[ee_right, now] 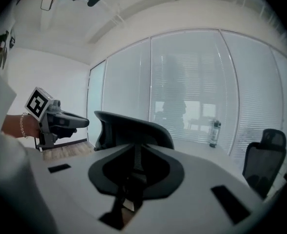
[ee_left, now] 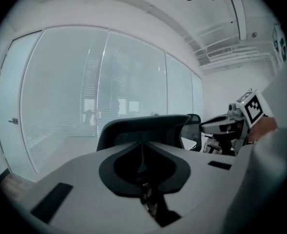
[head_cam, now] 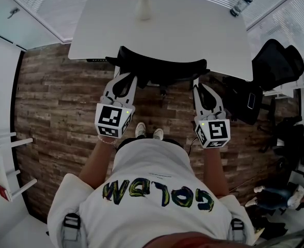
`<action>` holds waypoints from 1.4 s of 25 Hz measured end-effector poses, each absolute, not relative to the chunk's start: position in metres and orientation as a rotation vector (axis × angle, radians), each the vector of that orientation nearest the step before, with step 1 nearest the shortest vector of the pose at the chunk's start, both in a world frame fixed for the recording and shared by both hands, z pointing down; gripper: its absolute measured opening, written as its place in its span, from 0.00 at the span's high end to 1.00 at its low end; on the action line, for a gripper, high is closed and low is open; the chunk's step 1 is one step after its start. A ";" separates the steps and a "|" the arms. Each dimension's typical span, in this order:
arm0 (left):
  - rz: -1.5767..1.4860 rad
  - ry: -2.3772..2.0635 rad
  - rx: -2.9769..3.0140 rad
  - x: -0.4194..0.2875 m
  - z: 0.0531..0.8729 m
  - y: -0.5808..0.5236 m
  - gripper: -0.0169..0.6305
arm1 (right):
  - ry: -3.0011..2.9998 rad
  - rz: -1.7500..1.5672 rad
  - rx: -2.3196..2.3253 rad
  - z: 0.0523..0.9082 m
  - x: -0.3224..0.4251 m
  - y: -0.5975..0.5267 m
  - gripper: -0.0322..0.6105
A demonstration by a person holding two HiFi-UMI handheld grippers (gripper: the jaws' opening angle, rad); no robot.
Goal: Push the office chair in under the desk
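The black office chair (head_cam: 157, 66) stands at the near edge of the white desk (head_cam: 193, 30), its curved back toward me and its seat mostly hidden under the desktop. My left gripper (head_cam: 126, 79) has its tips at the left end of the chair back, my right gripper (head_cam: 198, 85) at the right end. In the left gripper view the jaws of the left gripper (ee_left: 142, 152) are together, with the chair back (ee_left: 143, 126) just beyond them. The right gripper (ee_right: 135, 152) also has its jaws together, in front of the chair back (ee_right: 133, 126). Nothing shows between either pair.
On the desk stand a white cup (head_cam: 144, 6) and a clear bottle (head_cam: 240, 5). A second black chair (head_cam: 275, 61) and dark equipment crowd the right side. A white shelf (head_cam: 2, 169) stands at the left. The floor is wood plank.
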State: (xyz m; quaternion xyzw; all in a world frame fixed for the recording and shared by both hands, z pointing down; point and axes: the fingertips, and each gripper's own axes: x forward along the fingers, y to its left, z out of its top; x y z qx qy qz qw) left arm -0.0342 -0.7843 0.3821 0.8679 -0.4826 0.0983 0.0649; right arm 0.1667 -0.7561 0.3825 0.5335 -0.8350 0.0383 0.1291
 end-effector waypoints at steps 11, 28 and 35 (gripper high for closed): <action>0.136 -1.384 2.650 -0.005 0.347 -0.763 0.95 | -2.563 0.116 1.503 0.341 0.123 -0.737 0.90; 0.128 -1.344 2.691 0.008 0.338 -0.760 0.95 | -2.568 0.076 1.479 0.329 0.114 -0.738 0.93; 0.126 -1.332 2.692 0.009 0.340 -0.760 0.95 | -2.568 0.080 1.481 0.329 0.114 -0.738 0.93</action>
